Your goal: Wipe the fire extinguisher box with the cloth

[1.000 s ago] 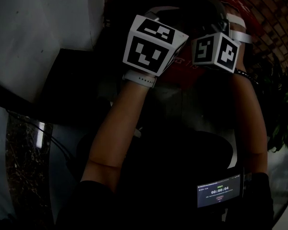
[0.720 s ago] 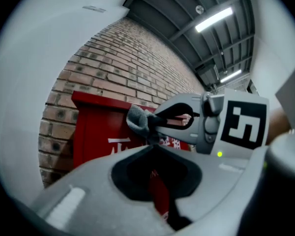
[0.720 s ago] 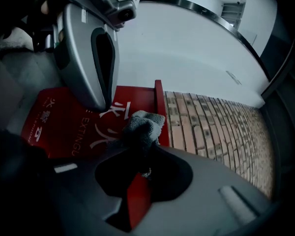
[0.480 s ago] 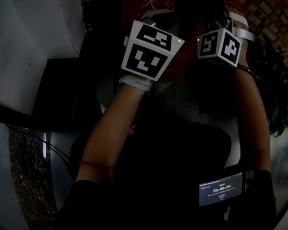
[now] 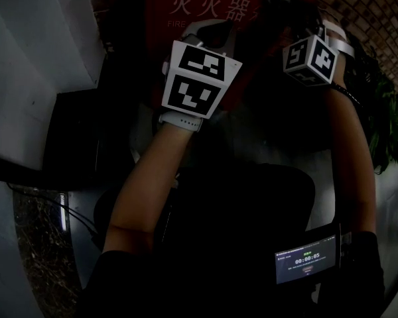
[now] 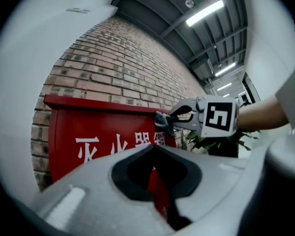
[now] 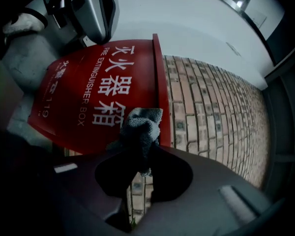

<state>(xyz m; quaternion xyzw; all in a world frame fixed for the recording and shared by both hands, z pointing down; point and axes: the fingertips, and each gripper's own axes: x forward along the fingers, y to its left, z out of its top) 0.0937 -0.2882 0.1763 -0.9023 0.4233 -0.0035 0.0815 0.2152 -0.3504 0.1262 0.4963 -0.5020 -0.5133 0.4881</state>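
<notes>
Gripping the cloth (image 7: 141, 124) in clamped jaws, the right gripper (image 7: 137, 154) is holding it at the box (image 7: 73, 107) edge, mid-frame. Left gripper (image 6: 155, 156) is hanging closed, empty. Advised: press cloth flat, stroke evenly across the red face.

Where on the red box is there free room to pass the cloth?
The front of the box is bare from its left edge across the white letters, and the top rim is free up to the right corner. That corner is crowded: the right tool holds the cloth there, with a plant just beyond.
</notes>
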